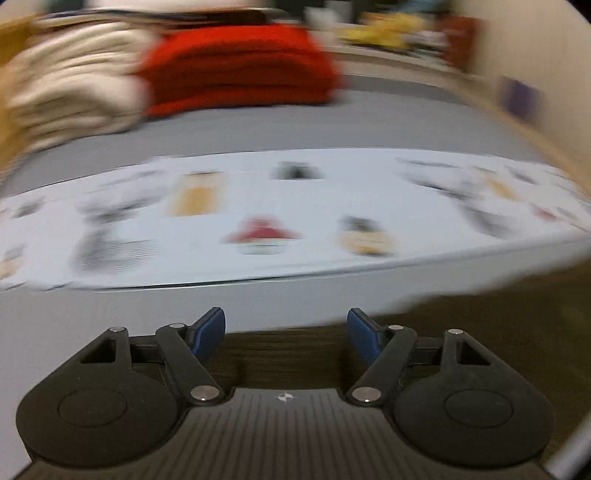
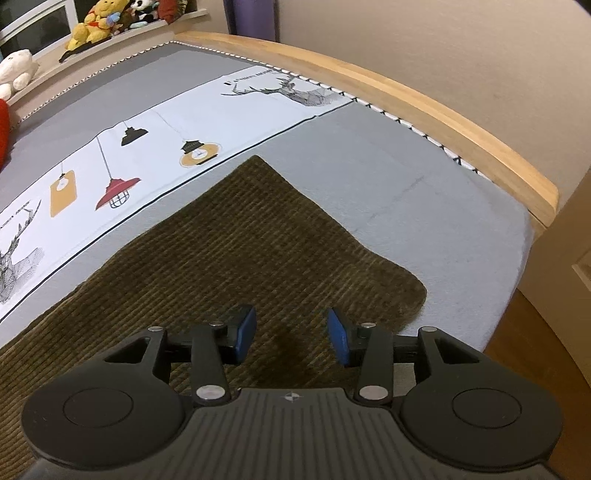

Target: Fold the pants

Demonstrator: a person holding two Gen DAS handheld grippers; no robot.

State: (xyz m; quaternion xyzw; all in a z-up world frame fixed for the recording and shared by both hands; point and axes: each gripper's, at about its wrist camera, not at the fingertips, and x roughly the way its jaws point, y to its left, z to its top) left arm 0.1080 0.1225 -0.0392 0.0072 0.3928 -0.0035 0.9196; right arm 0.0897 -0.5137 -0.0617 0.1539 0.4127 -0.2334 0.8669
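Note:
Olive-brown corduroy pants lie flat on the bed, one end reaching toward the printed strip and the bed's right side. My right gripper is open and empty, just above the pants near their lower right edge. In the blurred left wrist view the pants show as a dark brown area at the lower right. My left gripper is open and empty, hovering over the pants' edge and the grey bed sheet.
The bed has a grey sheet with a white printed strip and a wooden frame. A red folded blanket and a cream one lie at the far side. Plush toys sit on a ledge.

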